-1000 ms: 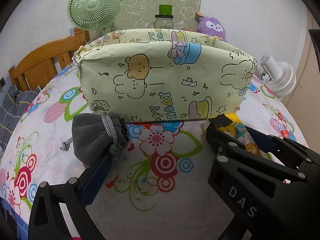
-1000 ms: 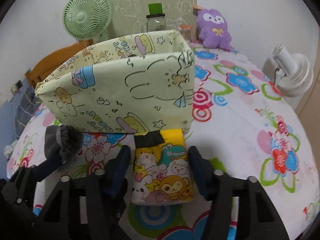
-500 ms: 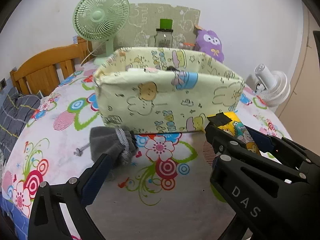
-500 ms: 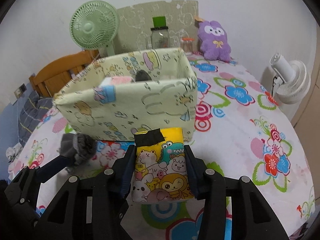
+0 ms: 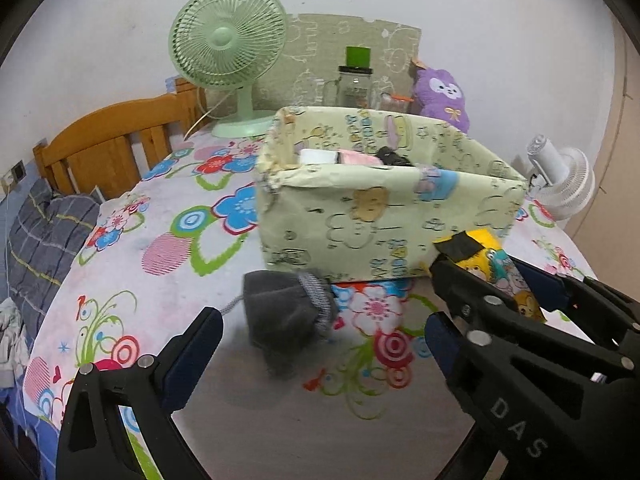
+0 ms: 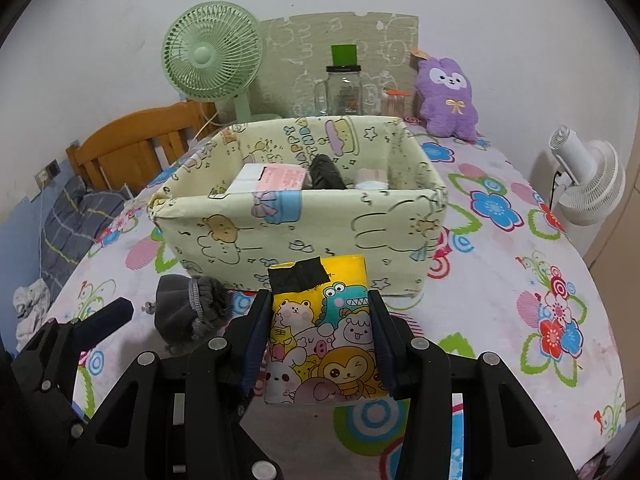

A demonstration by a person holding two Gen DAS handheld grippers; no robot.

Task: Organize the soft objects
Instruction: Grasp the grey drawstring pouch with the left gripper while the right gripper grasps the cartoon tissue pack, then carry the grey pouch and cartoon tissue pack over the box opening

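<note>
A pale green cartoon-print fabric box [image 5: 384,216] [image 6: 304,236] stands on the flowered tablecloth, with a pink-and-white pack [image 6: 276,178] and a dark item [image 6: 326,172] inside. My right gripper [image 6: 320,312] is shut on a yellow cartoon tissue pack [image 6: 322,340], held in front of the box; the pack also shows in the left wrist view [image 5: 492,264]. My left gripper [image 5: 320,332] is open. A grey drawstring pouch [image 5: 286,312] [image 6: 188,308] lies on the table between its fingers, untouched.
A green desk fan [image 5: 228,52], a glass jar with a green lid [image 6: 344,84] and a purple plush [image 6: 446,96] stand behind the box. A white fan [image 6: 588,180] is at the right edge. A wooden bed frame [image 5: 108,148] is at left.
Both grippers have pulled back and risen, so the box's inside now shows. The right gripper closed on the tissue pack and lifted it. The grey pouch now lies between the left fingers.
</note>
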